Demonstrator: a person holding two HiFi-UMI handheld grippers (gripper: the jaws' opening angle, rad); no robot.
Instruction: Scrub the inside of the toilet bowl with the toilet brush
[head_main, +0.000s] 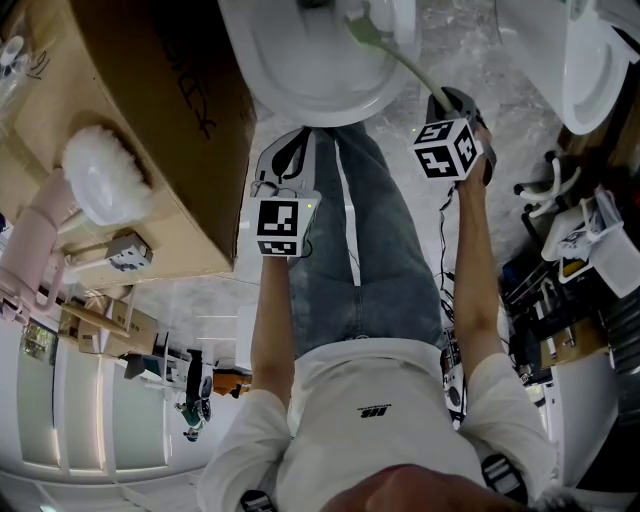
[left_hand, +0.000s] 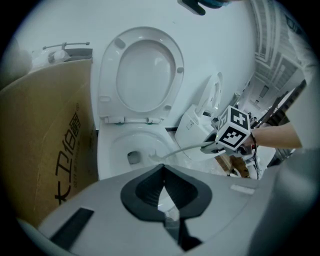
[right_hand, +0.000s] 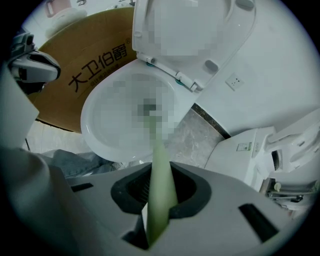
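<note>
The white toilet bowl (head_main: 310, 80) stands straight ahead with its lid (left_hand: 142, 75) raised. My right gripper (head_main: 452, 125) is shut on the pale green handle of the toilet brush (head_main: 400, 55), which slants up and left over the rim. In the left gripper view the brush head (left_hand: 157, 156) lies inside the bowl (left_hand: 115, 150) beside the drain. In the right gripper view the handle (right_hand: 160, 200) runs between my jaws (right_hand: 159, 187) toward the bowl (right_hand: 95, 125). My left gripper (head_main: 285, 160) hovers shut and empty (left_hand: 163, 172) just before the bowl's front rim.
A large cardboard box (head_main: 150, 120) stands close on the bowl's left, with a white fluffy brush (head_main: 100, 175) on it. A second white toilet (head_main: 590, 60) and loose clutter (head_main: 570, 260) sit to the right. The person's jeans-clad legs (head_main: 365, 250) are directly in front of the bowl.
</note>
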